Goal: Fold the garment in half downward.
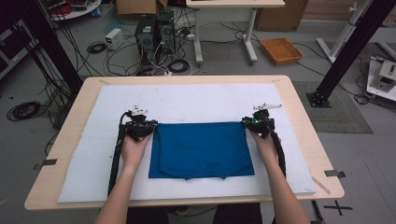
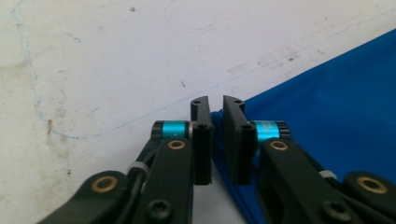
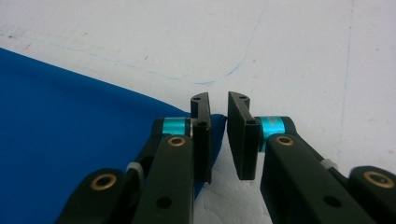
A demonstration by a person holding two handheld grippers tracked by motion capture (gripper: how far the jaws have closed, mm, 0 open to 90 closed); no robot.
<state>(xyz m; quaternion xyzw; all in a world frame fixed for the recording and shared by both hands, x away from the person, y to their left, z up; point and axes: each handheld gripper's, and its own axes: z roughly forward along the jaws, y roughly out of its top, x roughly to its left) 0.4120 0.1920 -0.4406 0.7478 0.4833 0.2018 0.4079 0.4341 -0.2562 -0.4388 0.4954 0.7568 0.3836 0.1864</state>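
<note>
A blue folded cloth [image 1: 201, 149] lies flat on the white mat [image 1: 187, 98] in the middle of the table. My left gripper [image 1: 140, 127] sits at the cloth's far left corner. In the left gripper view the cloth [image 2: 336, 116] has that corner lying in a narrow gap in my left gripper [image 2: 217, 105], whose jaws stand slightly apart. My right gripper [image 1: 258, 122] sits at the far right corner. In the right gripper view the jaws of my right gripper [image 3: 218, 100] are a little apart. The cloth [image 3: 70, 121] reaches into their gap with its corner, and the pads do not press it.
The wooden table [image 1: 301, 126] shows a bare rim around the mat. Beyond it on the floor are computer towers [image 1: 154, 32], tangled cables [image 1: 173, 65], an orange tray [image 1: 281, 50] and black frame posts [image 1: 348, 51]. The mat beyond the cloth is bare.
</note>
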